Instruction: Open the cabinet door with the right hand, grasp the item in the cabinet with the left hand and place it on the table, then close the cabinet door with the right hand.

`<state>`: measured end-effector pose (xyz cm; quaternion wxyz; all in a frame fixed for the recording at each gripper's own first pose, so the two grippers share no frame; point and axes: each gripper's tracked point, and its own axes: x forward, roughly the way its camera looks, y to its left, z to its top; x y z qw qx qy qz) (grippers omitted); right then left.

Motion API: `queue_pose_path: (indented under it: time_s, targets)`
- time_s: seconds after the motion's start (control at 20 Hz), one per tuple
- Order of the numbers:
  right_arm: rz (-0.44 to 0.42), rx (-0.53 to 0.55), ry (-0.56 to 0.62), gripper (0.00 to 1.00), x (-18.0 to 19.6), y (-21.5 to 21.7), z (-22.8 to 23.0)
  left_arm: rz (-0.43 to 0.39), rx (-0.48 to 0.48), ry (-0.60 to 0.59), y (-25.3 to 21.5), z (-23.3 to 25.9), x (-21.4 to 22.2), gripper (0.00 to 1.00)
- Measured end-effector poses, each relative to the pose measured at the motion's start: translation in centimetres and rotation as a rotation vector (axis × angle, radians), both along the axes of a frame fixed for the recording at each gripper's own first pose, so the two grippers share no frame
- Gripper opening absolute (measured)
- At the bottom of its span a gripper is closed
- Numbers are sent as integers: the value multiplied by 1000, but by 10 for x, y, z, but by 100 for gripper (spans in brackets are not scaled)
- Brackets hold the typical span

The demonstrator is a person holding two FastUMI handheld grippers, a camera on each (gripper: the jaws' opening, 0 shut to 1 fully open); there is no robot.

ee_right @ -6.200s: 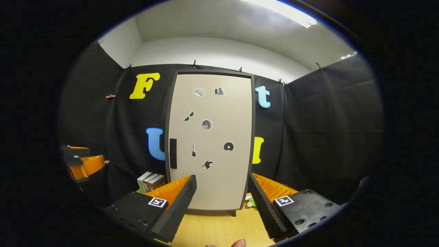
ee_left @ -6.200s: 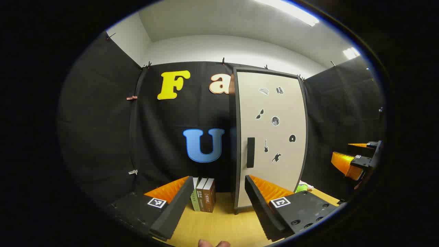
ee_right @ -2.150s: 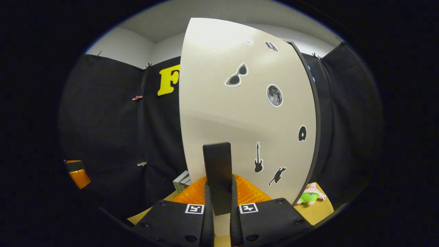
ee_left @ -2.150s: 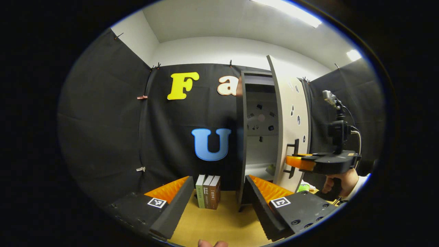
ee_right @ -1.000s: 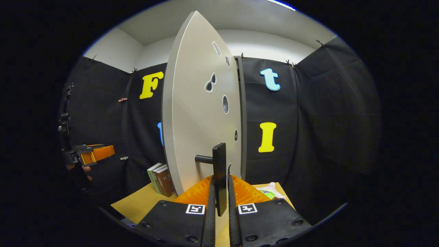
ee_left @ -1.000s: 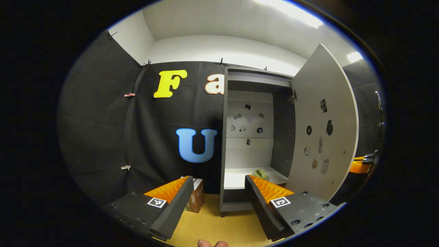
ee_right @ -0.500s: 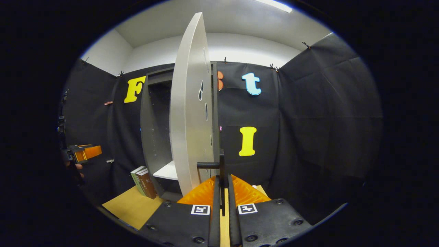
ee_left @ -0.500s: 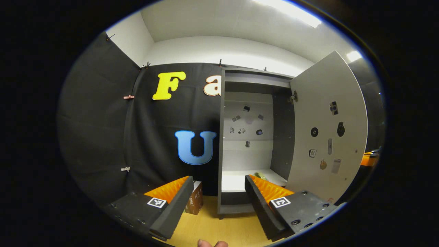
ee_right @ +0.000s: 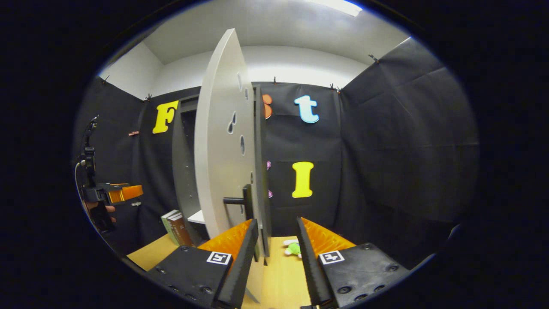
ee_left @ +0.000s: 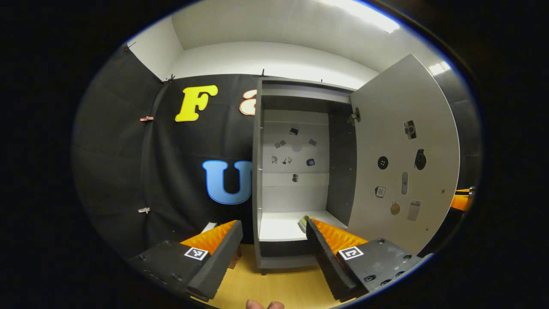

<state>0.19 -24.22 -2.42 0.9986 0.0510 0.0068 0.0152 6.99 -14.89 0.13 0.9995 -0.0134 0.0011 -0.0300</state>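
Observation:
The grey cabinet (ee_left: 256,171) stands open, its door (ee_left: 403,163) swung out to the right. A small greenish item (ee_left: 303,222) lies on the white shelf (ee_left: 279,225), partly hidden behind one finger of my left gripper (ee_left: 270,253). That gripper is open and empty, in front of the cabinet and short of the shelf. In the right gripper view the door (ee_right: 221,146) is seen almost edge-on with its dark handle (ee_right: 246,201) on the outer face. My right gripper (ee_right: 274,253) is open just below and behind the handle, with nothing between its fingers.
Books (ee_right: 173,226) stand on the wooden table (ee_right: 283,279) left of the cabinet. A green and pink plush toy (ee_right: 293,247) lies on the table behind the door. The left gripper (ee_right: 116,193), held by a hand, shows at the far left of the right gripper view.
My right gripper has opened and let go of the door handle, with the door now wide open. The left gripper has shifted so the open cabinet sits nearer the middle of its view.

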Motion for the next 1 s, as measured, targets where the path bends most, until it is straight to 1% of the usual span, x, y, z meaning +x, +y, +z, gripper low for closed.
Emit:
queue_pose_path:
  time_s: [0.05, 0.1, 0.15, 0.2, 0.25, 0.3, 0.35, 0.4, 0.55, 0.7, 0.75, 0.8, 0.85, 0.9, 0.95, 1.0]
  targets:
    - [-23, 11, -13, 63, -3, -11, 2, -13, 6, 7, -9, -2, 7, 92]
    - [-53, 26, -21, 74, -3, -20, 2, -25, 11, 18, -16, -6, 14, 94]
    - [-79, 34, -18, 86, -5, -28, -2, -44, 12, 37, -27, -12, 23, 94]
    - [-97, 38, -16, 98, -3, -37, -8, -64, 12, 57, -38, -19, 33, 92]
    - [-113, 41, -6, 97, -3, -45, -15, -79, 14, 74, -48, -25, 43, 94]
    - [-125, 48, 18, 97, -5, -52, -24, -97, 20, 90, -59, -30, 55, 94]
    - [-133, 57, 41, 98, -7, -58, -32, -115, 28, 104, -70, -35, 68, 92]
    - [-144, 62, 60, 98, -9, -65, -39, -131, 34, 120, -80, -41, 82, 94]
    - [-171, 54, 53, 98, -9, -85, -44, -175, 35, 161, -106, -52, 129, 94]
    - [-185, 24, 57, 98, -7, -101, -51, -196, 58, 231, -125, -66, 179, 93]
    - [-187, 12, 58, 98, -7, -105, -53, -207, 49, 256, -130, -74, 194, 92]
    - [-190, 0, 57, 98, -7, -111, -55, -217, 36, 279, -137, -81, 210, 89]
    - [-191, -10, 60, 98, -6, -115, -58, -216, 22, 321, -139, -90, 222, 88]
    - [-190, -19, 67, 100, -5, -119, -62, -219, 5, 344, -143, -98, 235, 87]
    - [-191, -28, 75, 98, -4, -124, -65, -218, -6, 374, -146, -105, 247, 86]
    - [-194, -38, 79, 98, -4, -129, -68, -214, -10, 393, -148, -111, 259, 83]
